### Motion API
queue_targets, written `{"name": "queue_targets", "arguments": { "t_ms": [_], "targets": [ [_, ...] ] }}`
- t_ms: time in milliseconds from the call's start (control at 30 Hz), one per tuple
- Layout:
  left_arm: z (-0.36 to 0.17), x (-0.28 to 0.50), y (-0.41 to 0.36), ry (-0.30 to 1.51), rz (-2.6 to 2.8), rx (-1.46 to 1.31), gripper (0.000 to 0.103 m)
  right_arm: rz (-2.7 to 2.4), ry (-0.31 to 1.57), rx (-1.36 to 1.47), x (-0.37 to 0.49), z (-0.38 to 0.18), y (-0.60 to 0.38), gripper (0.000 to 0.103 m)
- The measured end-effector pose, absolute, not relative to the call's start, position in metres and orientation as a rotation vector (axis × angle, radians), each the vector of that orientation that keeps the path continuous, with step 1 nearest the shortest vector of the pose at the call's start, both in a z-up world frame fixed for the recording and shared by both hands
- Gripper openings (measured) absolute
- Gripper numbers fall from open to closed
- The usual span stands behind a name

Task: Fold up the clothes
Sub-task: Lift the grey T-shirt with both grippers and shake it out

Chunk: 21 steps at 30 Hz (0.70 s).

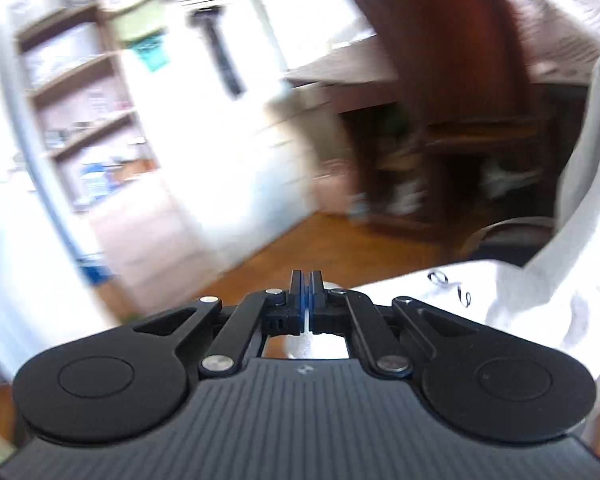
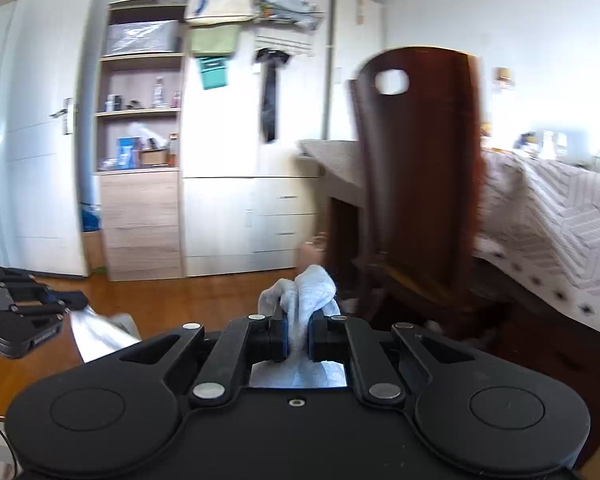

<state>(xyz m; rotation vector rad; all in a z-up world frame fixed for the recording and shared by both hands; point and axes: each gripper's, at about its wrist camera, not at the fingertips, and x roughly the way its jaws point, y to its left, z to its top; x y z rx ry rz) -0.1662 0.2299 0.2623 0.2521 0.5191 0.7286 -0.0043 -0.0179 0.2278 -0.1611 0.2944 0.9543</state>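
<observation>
A white garment (image 1: 512,296) with a small dark print hangs in the air, stretching right and up in the left wrist view. My left gripper (image 1: 307,280) is shut on its edge; a thin strip of cloth shows between the jaws. My right gripper (image 2: 298,320) is shut on a bunched white part of the same garment (image 2: 308,292), which sticks up between the jaws. The left gripper (image 2: 56,304) also shows at the far left of the right wrist view, with cloth (image 2: 96,334) trailing from it.
A dark wooden chair (image 2: 416,168) stands close ahead, beside a table with a patterned cloth (image 2: 560,216). A white wardrobe (image 2: 252,200), open shelves (image 2: 140,112) and a door (image 2: 36,140) line the far wall. The floor (image 2: 172,300) is brown wood.
</observation>
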Motion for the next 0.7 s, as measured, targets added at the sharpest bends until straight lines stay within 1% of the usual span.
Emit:
{"name": "queue_targets", "arguments": {
  "t_ms": [100, 267, 400, 500, 533, 633, 667, 700],
  "targets": [
    [0.263, -0.217, 0.264, 0.524, 0.857, 0.276, 0.001, 1.06, 0.357, -0.171, -0.018, 0.222, 0.029, 0.01],
    [0.26, -0.306, 0.327, 0.563, 1.043, 0.305, 0.001, 1.184, 0.412, -0.199, -0.047, 0.188, 0.108, 0.01],
    [0.264, -0.361, 0.365, 0.543, 1.102, 0.25, 0.001, 1.192, 0.4, -0.334, -0.07, 0.16, 0.176, 0.009],
    [0.274, -0.395, 0.378, 0.486, 1.118, 0.215, 0.001, 1.233, 0.404, -0.355, -0.071, 0.149, 0.232, 0.009],
    [0.278, -0.403, 0.376, 0.454, 1.096, 0.192, 0.001, 1.245, 0.394, -0.353, -0.072, 0.147, 0.251, 0.009],
    [0.26, -0.426, 0.383, 0.372, 0.855, -0.128, 0.001, 1.215, 0.307, -0.399, -0.07, 0.129, 0.308, 0.01],
    [0.237, -0.431, 0.395, 0.354, 0.73, -0.327, 0.003, 1.152, 0.236, -0.472, -0.073, 0.113, 0.328, 0.018],
    [0.209, -0.435, 0.412, 0.336, 0.586, -0.554, 0.003, 1.03, 0.159, -0.573, -0.075, 0.087, 0.348, 0.058]
  ]
}}
